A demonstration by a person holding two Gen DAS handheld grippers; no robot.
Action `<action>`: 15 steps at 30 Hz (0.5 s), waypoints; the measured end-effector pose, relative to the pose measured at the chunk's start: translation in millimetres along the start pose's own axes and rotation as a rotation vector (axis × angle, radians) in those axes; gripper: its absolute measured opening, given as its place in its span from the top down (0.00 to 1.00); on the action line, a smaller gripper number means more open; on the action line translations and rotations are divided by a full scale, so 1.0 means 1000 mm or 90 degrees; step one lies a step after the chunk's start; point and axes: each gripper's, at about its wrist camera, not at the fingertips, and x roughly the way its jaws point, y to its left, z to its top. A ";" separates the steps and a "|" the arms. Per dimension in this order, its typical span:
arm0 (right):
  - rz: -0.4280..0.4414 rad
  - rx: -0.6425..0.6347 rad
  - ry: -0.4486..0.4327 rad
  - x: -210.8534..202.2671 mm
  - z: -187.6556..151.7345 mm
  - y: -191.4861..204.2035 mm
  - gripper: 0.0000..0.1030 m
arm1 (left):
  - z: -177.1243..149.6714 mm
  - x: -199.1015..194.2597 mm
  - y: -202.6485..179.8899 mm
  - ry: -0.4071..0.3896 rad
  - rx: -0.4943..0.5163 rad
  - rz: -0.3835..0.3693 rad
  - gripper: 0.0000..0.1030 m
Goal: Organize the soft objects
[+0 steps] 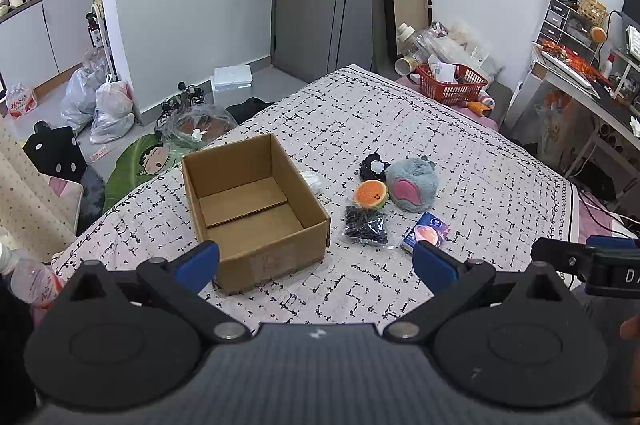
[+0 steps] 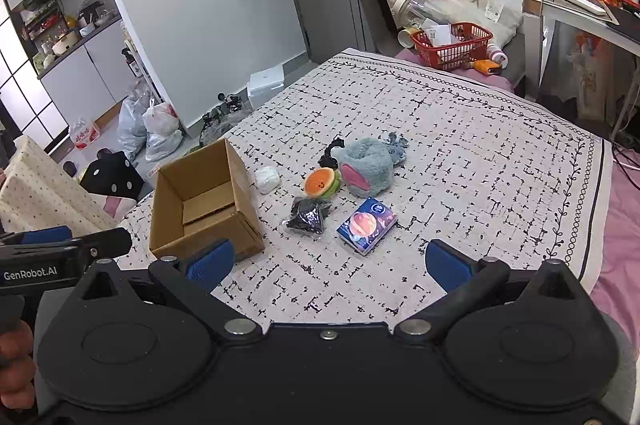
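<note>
Looked like the very start of the job: cardboard box [image 2: 202, 201] sat open-topped on the bedspread [image 2: 460, 153] with nothing in it except a loose flap of card on the floor. Nothing packed yet, as far as could be judged.

Left gripper [image 1: 316, 261] hung over the near edge of the bed, jaws spread wide, nothing between them. Same deal with the right gripper [image 2: 330, 265]: fully spread, empty, well short of the pile.

Soft stuff lay bunched up just right of the box: grey plush [image 2: 370, 171], burger squishy [image 2: 320, 183] touching it, a black frilly thing [image 2: 332, 151] tucked behind, a bag of dark bits [image 2: 308, 219] in front, a tissue pack [image 2: 367, 225] beside that, and a white wad [image 2: 267, 179] right up against the box wall.

Probably the tissue pack first, being nearest the right claw. Lay flat, printed face up, long axis running diagonally from near-left to far-right in the right wrist view, one corner aimed back at the camera. Would call for rotating the wrist so the fingers cross the short side, then coming down over it and squeezing. Grey plush sat rounded with its pink patch facing the camera, no clear long axis, so any angle would likely do. Box's long side ran away from the grippers, so dropping in from above seemed easy enough.
</note>
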 end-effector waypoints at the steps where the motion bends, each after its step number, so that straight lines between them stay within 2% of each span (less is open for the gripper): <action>1: 0.001 0.001 0.001 0.001 0.001 0.000 0.00 | 0.000 0.002 0.000 0.001 0.000 -0.001 0.01; 15: 0.003 0.035 0.022 0.030 0.015 -0.016 0.00 | 0.010 0.032 -0.008 0.015 0.002 0.007 0.01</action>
